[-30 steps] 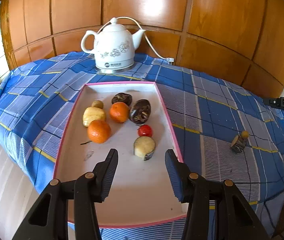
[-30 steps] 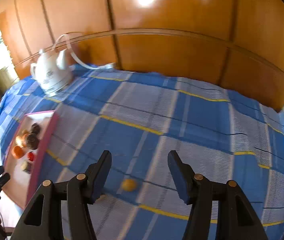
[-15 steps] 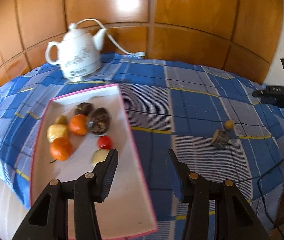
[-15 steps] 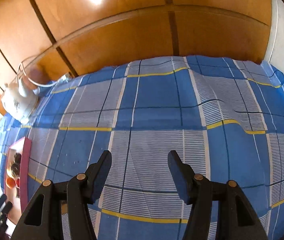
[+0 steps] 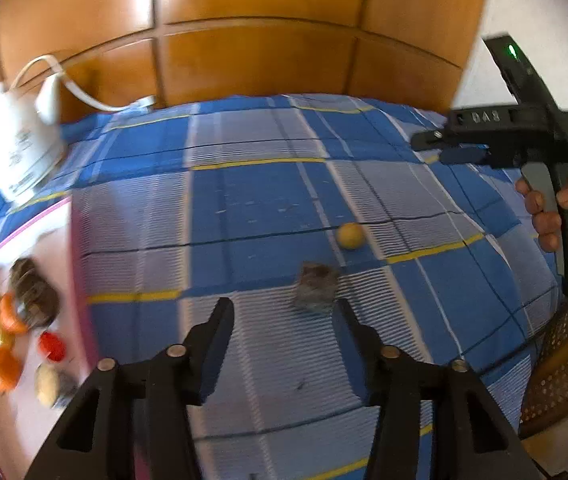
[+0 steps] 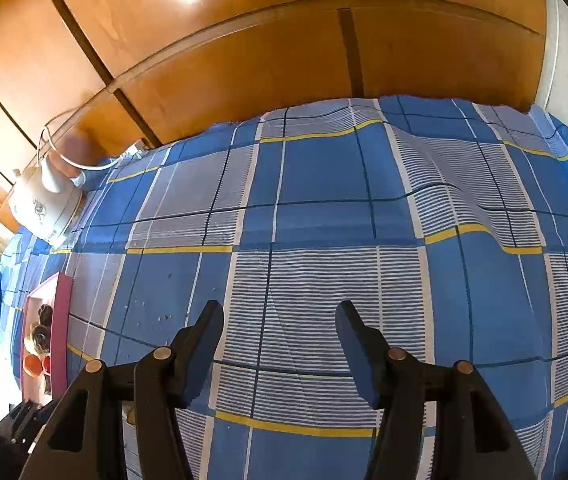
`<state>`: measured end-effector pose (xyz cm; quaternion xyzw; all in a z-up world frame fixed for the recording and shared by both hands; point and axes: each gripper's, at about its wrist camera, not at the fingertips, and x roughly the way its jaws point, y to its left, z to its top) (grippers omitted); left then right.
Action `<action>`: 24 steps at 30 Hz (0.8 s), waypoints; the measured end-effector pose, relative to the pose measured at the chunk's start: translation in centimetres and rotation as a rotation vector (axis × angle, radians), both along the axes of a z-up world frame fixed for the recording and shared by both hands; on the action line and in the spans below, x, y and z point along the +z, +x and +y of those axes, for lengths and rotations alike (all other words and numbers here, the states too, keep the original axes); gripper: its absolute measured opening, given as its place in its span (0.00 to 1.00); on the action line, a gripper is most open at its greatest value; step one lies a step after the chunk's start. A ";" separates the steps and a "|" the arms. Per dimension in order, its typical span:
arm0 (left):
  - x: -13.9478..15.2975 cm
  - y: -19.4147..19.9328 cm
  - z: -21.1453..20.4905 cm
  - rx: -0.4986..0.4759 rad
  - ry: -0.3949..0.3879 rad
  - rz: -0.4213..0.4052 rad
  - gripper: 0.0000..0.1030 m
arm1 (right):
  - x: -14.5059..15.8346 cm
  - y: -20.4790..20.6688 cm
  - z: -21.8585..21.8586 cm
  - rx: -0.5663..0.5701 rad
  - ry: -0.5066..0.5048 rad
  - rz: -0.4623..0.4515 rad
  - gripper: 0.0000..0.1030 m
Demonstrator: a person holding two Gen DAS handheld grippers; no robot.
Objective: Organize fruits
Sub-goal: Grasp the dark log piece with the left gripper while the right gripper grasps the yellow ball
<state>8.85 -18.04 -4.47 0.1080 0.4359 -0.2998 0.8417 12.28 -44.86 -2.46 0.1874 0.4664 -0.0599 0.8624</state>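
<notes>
Blue checked cloth [image 5: 252,200], left claw [image 5: 284,312] just widening, empty, right claw [image 6: 280,320] parted, empty

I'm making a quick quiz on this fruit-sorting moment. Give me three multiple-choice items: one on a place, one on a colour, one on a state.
1. Where does the small yellow fruit lie?
A. in the tray
B. on the tablecloth
C. beside the kettle

2. What colour is the rim of the tray?
A. pink
B. green
C. black

3. How does the left gripper stand?
A. shut on a fruit
B. open, holding nothing
C. out of view

Answers: 1 B, it sits on the checked tablecloth, apart from the tray. 2 A, the tray's edge is pink. 3 B, nothing sits between its fingers.
</notes>
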 end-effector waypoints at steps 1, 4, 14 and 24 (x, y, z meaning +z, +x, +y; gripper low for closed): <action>-0.3 0.2 -0.6 -0.012 0.007 0.000 0.52 | 0.0 0.0 0.1 0.004 0.001 0.001 0.58; -1.4 1.1 -2.3 -0.031 0.030 0.025 0.52 | -0.1 0.2 0.1 0.010 0.002 0.006 0.58; -3.6 1.8 -1.8 -0.022 -0.011 0.094 0.28 | -1.1 1.0 2.9 0.151 0.049 0.024 0.58; -3.6 0.1 1.7 0.066 -0.054 0.104 0.29 | -3.5 1.5 9.5 0.382 -0.034 0.091 0.58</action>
